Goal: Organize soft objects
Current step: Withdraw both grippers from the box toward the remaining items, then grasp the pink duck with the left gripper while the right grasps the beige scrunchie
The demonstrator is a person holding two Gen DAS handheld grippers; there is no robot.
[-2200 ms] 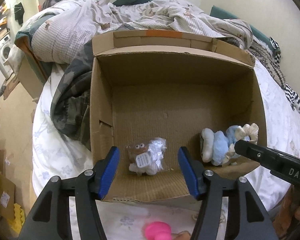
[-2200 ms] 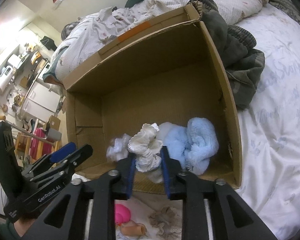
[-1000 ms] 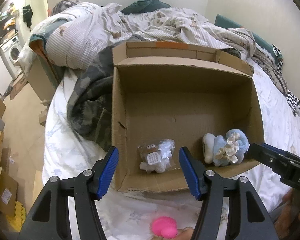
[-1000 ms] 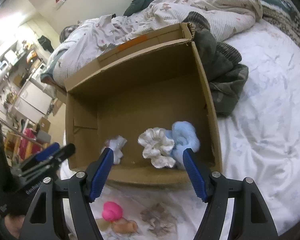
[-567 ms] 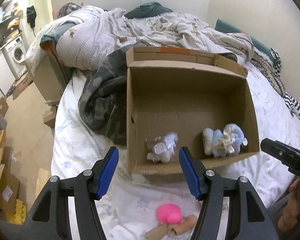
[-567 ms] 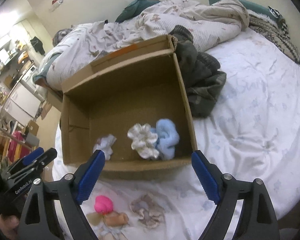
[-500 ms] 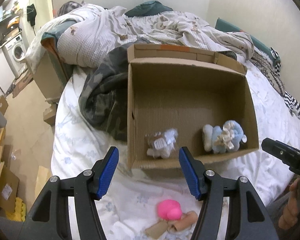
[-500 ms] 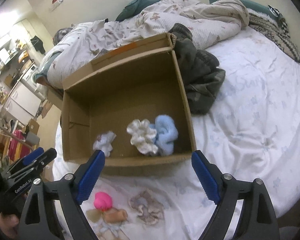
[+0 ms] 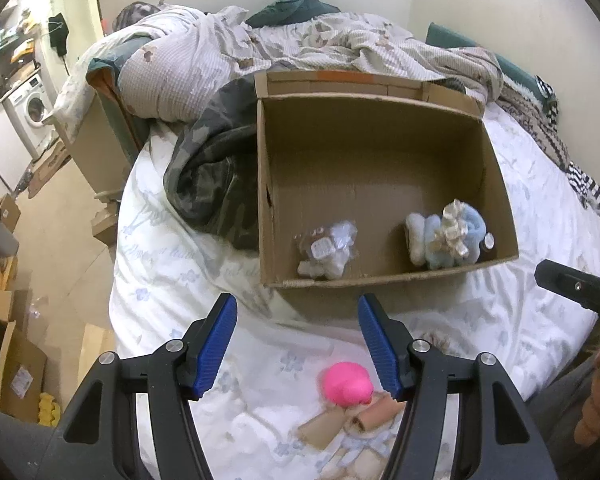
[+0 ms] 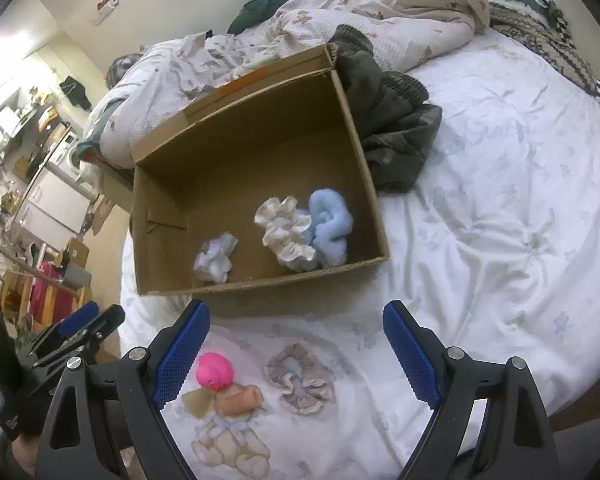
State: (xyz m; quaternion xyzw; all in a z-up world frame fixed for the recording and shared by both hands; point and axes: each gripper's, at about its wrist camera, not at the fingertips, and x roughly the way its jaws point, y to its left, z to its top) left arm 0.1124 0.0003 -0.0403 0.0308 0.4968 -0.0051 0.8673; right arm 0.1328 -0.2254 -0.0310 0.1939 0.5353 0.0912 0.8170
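An open cardboard box lies on the white bed. Inside are a small plastic-wrapped plush, a cream scrunchie and a light blue fluffy piece. On the sheet in front of the box lie a doll with a pink head and a beige scrunchie. My left gripper is open and empty above the doll. My right gripper is open and empty above the beige scrunchie.
A dark camouflage garment lies against the box's far side. A crumpled duvet fills the back of the bed. The bed edge drops to the floor on the left, with cardboard boxes and a washing machine.
The right gripper opened and let go of the cream scrunchie in the box. Both grippers then drew back from the box, so the doll and beige scrunchie now show in front.
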